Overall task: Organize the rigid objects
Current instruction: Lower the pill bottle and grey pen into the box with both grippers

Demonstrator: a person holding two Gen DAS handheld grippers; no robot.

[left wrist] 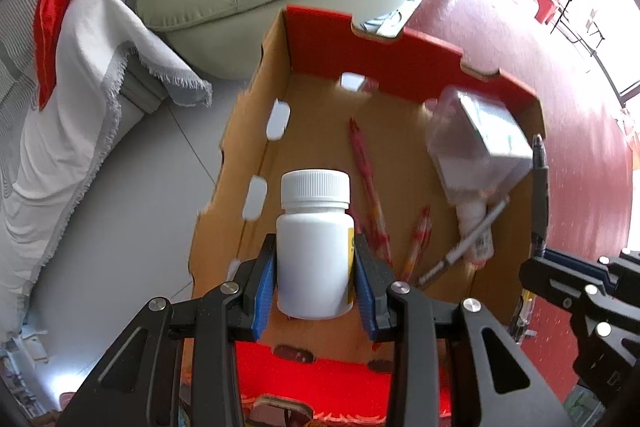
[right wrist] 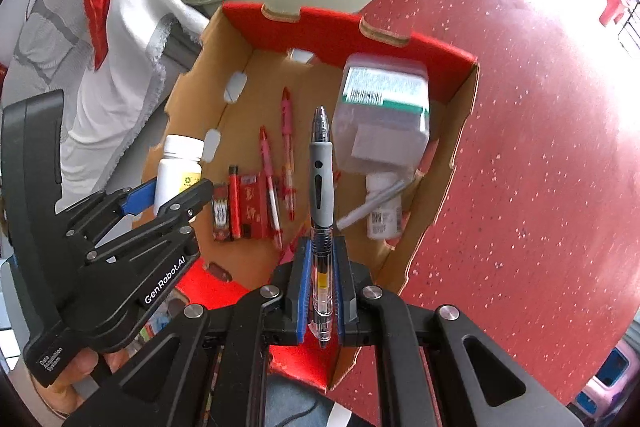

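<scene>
Now hovering over the cardboard box: white plastic bottle, smooth, round-shouldered, ribbed screw cap, clamped in left gripper. Right gripper pinched shut on grey-gripped pen (clear barrel, tip pointing away), also above the box. Down inside: red pens, red packets, blocky clear container with green-white label, all on matte brown cardboard.

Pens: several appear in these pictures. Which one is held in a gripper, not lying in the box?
The black pen with the grey grip, clamped in the right gripper. The red pens lie on the cardboard box floor.
</scene>
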